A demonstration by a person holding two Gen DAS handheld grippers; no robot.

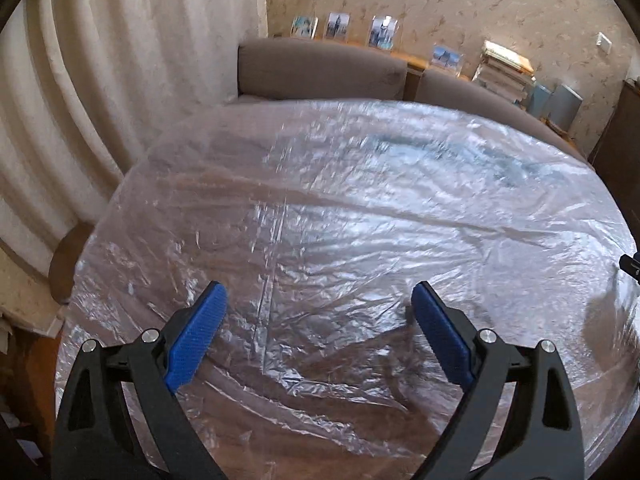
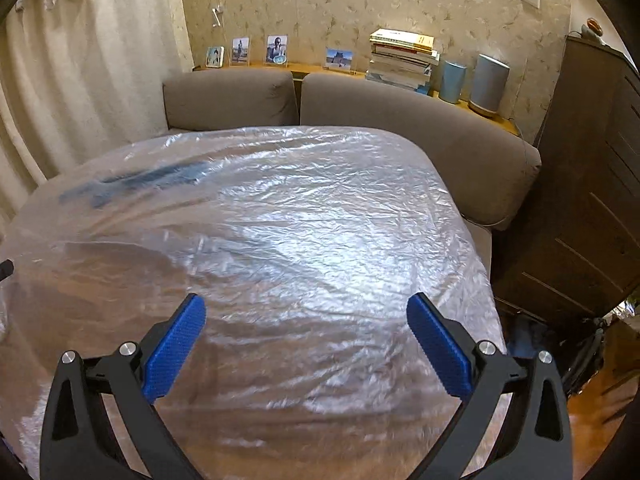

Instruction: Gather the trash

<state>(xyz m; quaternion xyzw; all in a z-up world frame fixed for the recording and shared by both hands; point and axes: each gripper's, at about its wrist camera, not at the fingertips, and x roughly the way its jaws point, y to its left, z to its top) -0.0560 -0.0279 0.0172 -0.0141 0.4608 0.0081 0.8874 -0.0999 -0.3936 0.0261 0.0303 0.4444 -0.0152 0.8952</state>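
Note:
A table is covered by a crinkled clear plastic sheet [image 1: 340, 220], which also shows in the right wrist view [image 2: 300, 240]. A blurred blue-grey patch [image 1: 440, 152] lies under or on the sheet at its far side, and shows too in the right wrist view [image 2: 152, 182]. My left gripper [image 1: 318, 300] is open and empty above the near part of the sheet. My right gripper [image 2: 306, 312] is open and empty above the sheet. No separate piece of trash can be made out.
A brown sofa [image 2: 400, 116] runs behind the table. A shelf behind it holds photo frames [image 2: 277, 49], a stack of books [image 2: 400, 60] and two cylinders [image 2: 488, 84]. A dark wooden cabinet [image 2: 592, 200] stands at the right. Curtains [image 1: 100, 80] hang at the left.

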